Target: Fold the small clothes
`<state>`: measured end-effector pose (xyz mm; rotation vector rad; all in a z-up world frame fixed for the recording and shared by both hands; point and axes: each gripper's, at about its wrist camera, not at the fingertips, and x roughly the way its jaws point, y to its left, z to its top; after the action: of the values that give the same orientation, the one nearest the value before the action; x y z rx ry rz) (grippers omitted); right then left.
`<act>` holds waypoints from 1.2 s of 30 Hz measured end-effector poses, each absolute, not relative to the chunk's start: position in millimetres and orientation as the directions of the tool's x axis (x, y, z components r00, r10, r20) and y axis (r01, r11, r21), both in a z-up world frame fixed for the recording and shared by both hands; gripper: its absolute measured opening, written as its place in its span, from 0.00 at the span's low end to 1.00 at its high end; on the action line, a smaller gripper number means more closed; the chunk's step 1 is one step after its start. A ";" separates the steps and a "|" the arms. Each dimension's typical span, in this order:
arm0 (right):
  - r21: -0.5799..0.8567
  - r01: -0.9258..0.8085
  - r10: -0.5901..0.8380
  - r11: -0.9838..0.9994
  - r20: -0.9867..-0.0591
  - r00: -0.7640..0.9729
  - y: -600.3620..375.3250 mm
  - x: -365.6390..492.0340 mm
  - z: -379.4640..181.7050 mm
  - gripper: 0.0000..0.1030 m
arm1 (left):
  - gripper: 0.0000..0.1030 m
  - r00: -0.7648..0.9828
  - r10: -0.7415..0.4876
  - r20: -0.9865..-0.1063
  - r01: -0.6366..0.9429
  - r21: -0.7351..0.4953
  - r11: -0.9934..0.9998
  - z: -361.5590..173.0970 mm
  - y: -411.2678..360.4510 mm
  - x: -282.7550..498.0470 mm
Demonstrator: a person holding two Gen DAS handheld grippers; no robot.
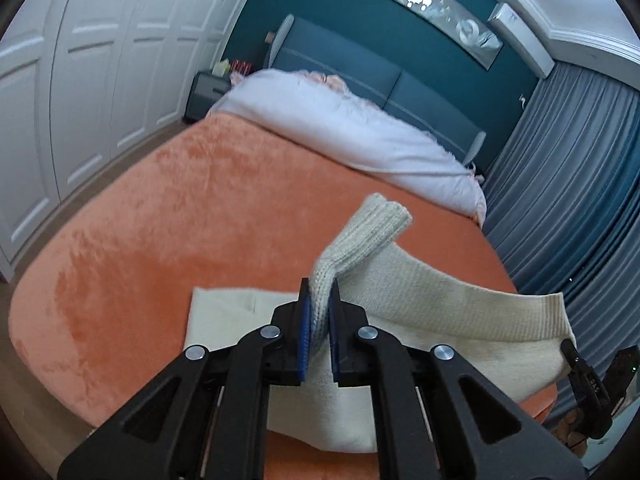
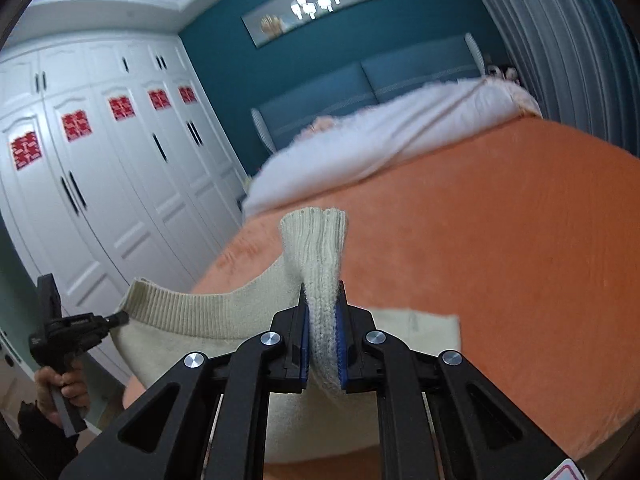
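A cream knit garment (image 1: 440, 300) hangs lifted above the orange blanket (image 1: 180, 208) on the bed, stretched between both grippers, its lower part still resting on the blanket. My left gripper (image 1: 320, 292) is shut on a bunched ribbed edge that sticks up past the fingertips. At the far right of that view, my right gripper (image 1: 568, 350) pinches the other end. In the right wrist view the right gripper (image 2: 322, 296) is shut on its own ribbed bunch of the garment (image 2: 192, 312). The left gripper (image 2: 120, 317) grips the far corner, held by a hand (image 2: 60, 384).
A white duvet (image 1: 340, 120) lies folded back at the head of the bed, before a blue headboard (image 1: 360, 64). White wardrobe doors (image 1: 100, 80) line the left side, with a strip of floor between. Grey curtains (image 1: 580, 200) hang on the right. A nightstand (image 1: 204, 92) stands beside the headboard.
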<state>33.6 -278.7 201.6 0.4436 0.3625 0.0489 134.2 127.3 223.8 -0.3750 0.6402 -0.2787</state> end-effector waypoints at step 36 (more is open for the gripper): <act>0.576 0.497 0.193 0.649 -0.757 0.625 -285.8 36.4 -24.0 0.68 | 0.70 0.527 -0.333 -0.782 -0.465 -0.593 0.657 -11.6 171.8 124.8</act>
<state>36.4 -285.8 -24.0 0.8738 0.9056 -0.2022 124.8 171.8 -11.6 -0.8929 1.0504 0.0928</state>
